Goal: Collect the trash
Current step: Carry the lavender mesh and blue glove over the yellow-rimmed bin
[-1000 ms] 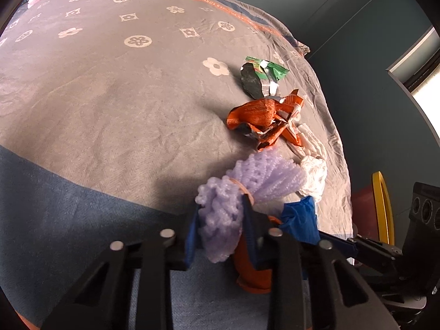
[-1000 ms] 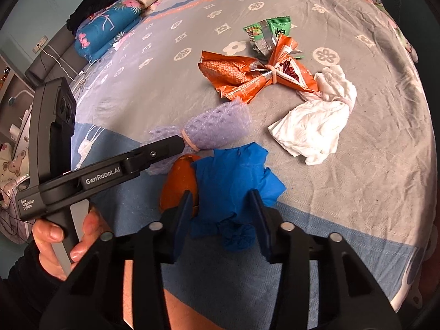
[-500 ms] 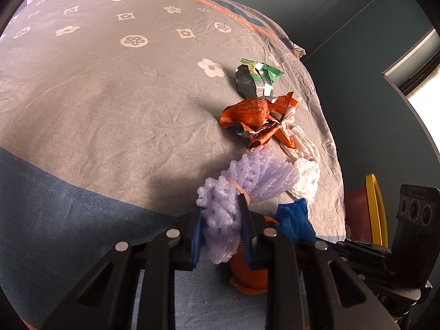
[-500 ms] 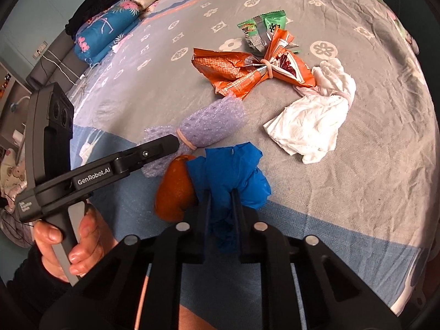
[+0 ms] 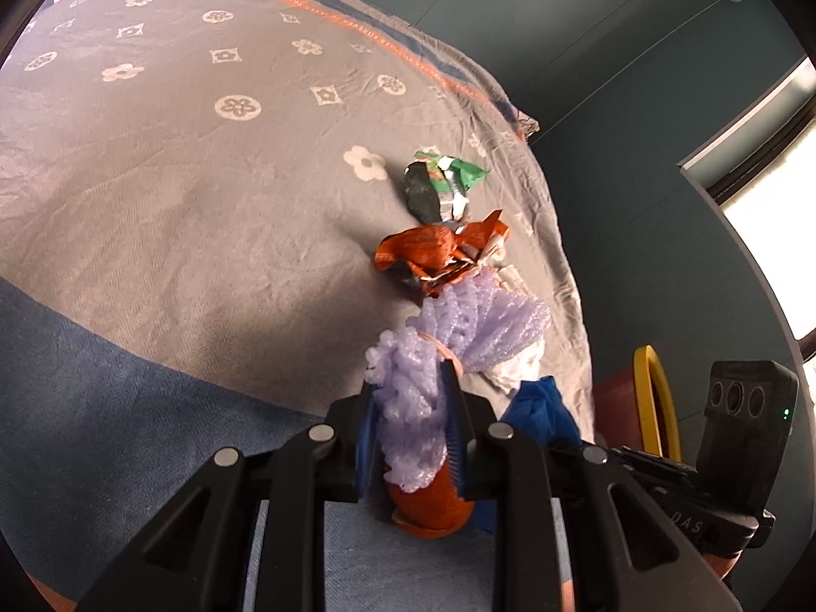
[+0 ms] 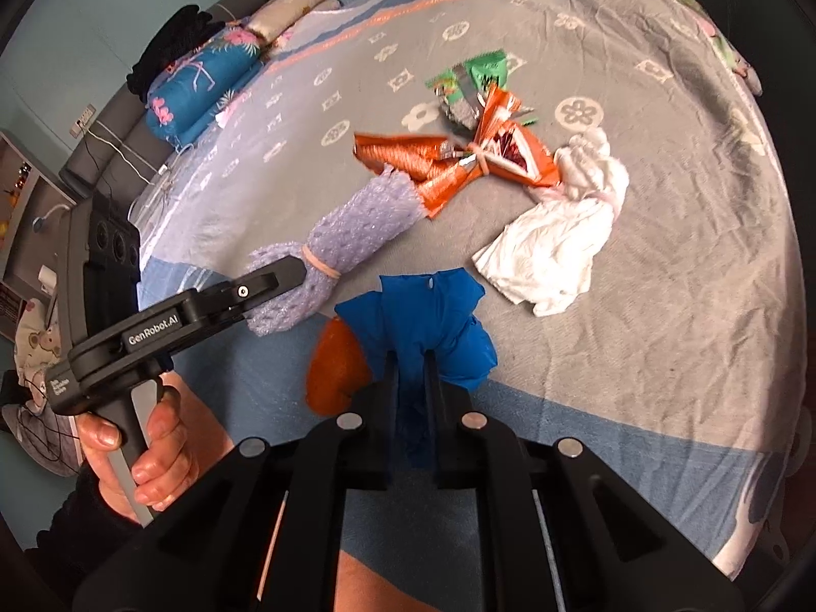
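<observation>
Trash lies on a grey patterned bedspread (image 6: pixel 663 102). My left gripper (image 5: pixel 408 392) is shut on a purple bubble-wrap bundle (image 5: pixel 474 321) tied with a rubber band; it also shows in the right wrist view, where the left gripper (image 6: pixel 285 275) holds the bundle (image 6: pixel 357 229) by one end. My right gripper (image 6: pixel 410 357) is closing its jaws, the pads pressing on a crumpled blue glove (image 6: pixel 428 316). Beside the glove lies an orange peel (image 6: pixel 336 372). Farther off lie an orange snack wrapper (image 6: pixel 443 163), a green wrapper (image 6: pixel 474 81) and a white tissue (image 6: pixel 556 250).
Blue floral pillows (image 6: pixel 204 81) and a black garment (image 6: pixel 168 56) are piled at the head of the bed. A red bin with a yellow rim (image 5: pixel 653 408) stands past the bed's right edge. A person's hand (image 6: pixel 148 438) grips the left gripper's handle.
My right gripper's jaws came together on the blue glove. The left gripper kept its grip on the purple bundle and tilted slightly.
</observation>
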Motion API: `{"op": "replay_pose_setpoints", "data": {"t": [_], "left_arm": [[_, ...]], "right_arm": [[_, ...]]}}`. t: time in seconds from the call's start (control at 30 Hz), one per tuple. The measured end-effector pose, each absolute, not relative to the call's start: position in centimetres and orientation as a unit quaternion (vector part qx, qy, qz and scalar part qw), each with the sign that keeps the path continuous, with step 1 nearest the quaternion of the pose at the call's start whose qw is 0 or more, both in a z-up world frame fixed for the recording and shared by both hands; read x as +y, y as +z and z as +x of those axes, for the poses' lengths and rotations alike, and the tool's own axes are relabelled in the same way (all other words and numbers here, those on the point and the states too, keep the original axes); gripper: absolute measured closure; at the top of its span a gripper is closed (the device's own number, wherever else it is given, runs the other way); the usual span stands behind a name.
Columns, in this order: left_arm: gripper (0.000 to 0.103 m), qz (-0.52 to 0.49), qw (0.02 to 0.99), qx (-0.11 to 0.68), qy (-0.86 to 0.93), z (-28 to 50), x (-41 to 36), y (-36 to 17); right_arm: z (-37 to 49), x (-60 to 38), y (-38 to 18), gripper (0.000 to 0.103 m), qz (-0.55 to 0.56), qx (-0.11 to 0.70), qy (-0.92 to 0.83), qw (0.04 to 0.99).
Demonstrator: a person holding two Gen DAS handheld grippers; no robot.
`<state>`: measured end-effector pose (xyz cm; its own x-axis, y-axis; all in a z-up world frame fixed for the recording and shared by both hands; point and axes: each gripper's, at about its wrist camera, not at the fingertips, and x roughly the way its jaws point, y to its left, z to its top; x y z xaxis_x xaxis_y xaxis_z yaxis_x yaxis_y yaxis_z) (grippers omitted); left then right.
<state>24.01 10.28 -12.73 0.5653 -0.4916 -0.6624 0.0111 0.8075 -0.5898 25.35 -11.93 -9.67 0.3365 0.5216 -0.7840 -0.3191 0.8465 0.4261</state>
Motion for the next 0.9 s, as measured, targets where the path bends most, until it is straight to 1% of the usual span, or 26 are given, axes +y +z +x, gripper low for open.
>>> {"op": "replay_pose_setpoints", "data": {"t": [0.5,0.9], "left_arm": [[0.082,-0.247,0.87,0.406,-0.13,21.8,10.7,-9.3],[0.081,-0.21,0.892,0.377,-0.135,20.8,8.5,-4.4]], "right_arm": [[22.8,-13.9,-4.4,0.095,0.089,0.477,0.251,0.837],[20.0,-19.0,0.8,0.095,0.093,0.429,0.229,0.869]]}}
